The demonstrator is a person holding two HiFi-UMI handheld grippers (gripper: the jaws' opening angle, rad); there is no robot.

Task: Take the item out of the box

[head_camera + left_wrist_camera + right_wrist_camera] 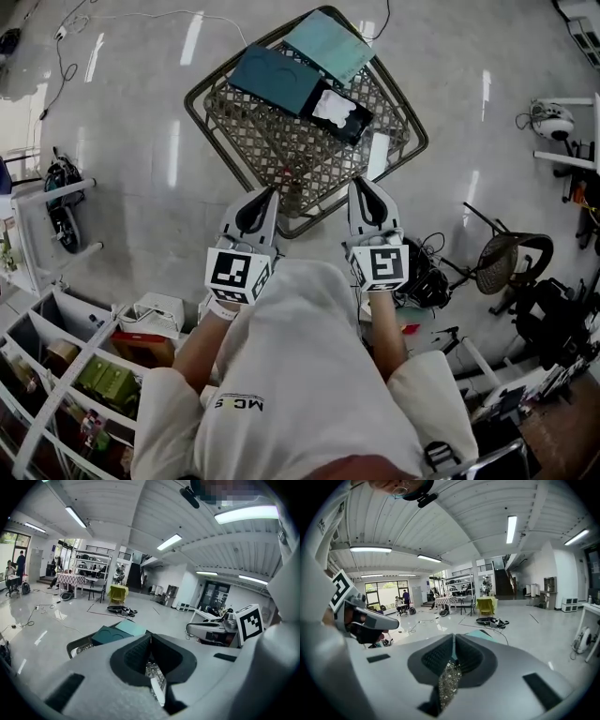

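On a lattice-topped table (234, 117) lie a dark teal box (277, 80), a light teal lid (330, 42) and a black tray holding a white item (336, 111). A flat white piece (378, 155) rests near the table's front right edge. My left gripper (271, 191) and right gripper (360, 184) hover side by side over the table's near edge. Both are shut with nothing in them. The left gripper view shows the closed tips (150, 635), with the teal box (108, 634) and lid (132, 627) beyond. In the right gripper view the lattice (449, 681) shows below the closed tips (454, 637).
Shelving with bins (56, 370) and a red box (141, 347) stand at the lower left. A white cart (47, 220) is on the left. A round stool (506, 262), bags and cables crowd the right. Polished floor surrounds the table.
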